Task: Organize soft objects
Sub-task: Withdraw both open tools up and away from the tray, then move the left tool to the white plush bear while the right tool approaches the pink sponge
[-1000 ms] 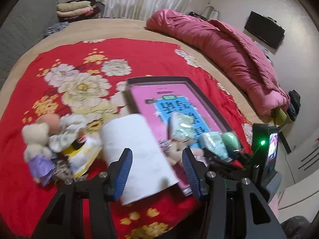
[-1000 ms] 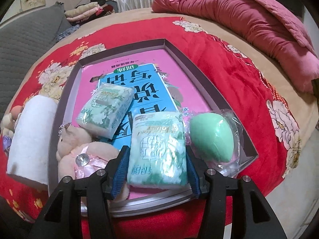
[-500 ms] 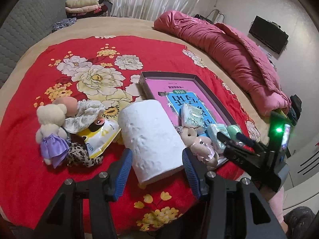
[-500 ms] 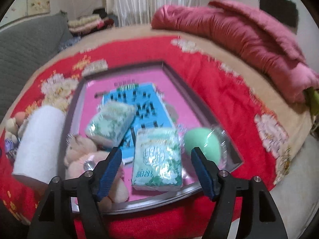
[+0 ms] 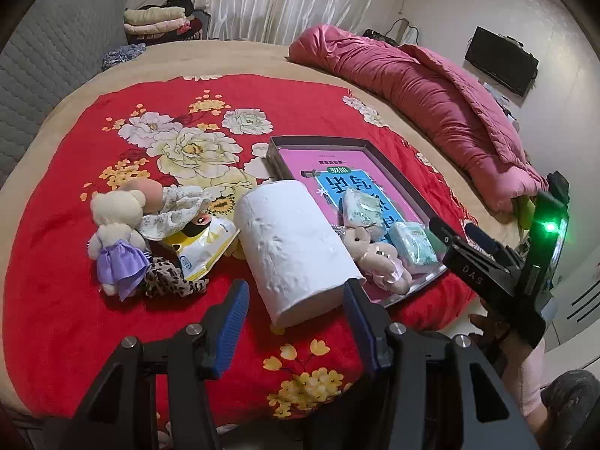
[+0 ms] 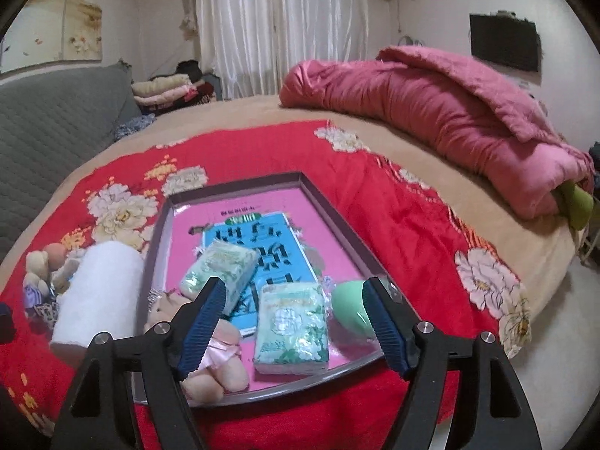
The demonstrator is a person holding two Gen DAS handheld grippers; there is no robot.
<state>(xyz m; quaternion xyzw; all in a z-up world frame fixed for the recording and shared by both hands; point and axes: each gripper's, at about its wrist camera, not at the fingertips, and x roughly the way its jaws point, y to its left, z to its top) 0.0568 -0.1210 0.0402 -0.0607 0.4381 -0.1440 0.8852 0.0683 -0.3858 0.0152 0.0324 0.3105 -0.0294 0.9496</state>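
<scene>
A grey tray (image 6: 337, 217) with a pink and blue book in it lies on the red floral bedspread. In it are two green tissue packs (image 6: 290, 328), a green sponge egg (image 6: 347, 305) in plastic and a pink plush toy (image 6: 217, 367). A white paper roll (image 5: 296, 247) lies left of the tray. Further left are a cream teddy in a purple dress (image 5: 116, 236), a yellow pouch (image 5: 202, 240) and leopard cloth (image 5: 168, 281). My left gripper (image 5: 296, 322) is open just before the roll. My right gripper (image 6: 294, 322) is open above the tray's near edge.
A rolled pink quilt (image 5: 431, 86) lies along the bed's right side. Folded clothes (image 5: 157, 22) sit at the far end beside a grey padded headboard (image 5: 41, 71). The bed's edge drops off at the right, near the tray.
Both grippers have pulled back and up from the bed. The right gripper, which straddled the near tissue pack, has opened wider and left it lying in the tray.
</scene>
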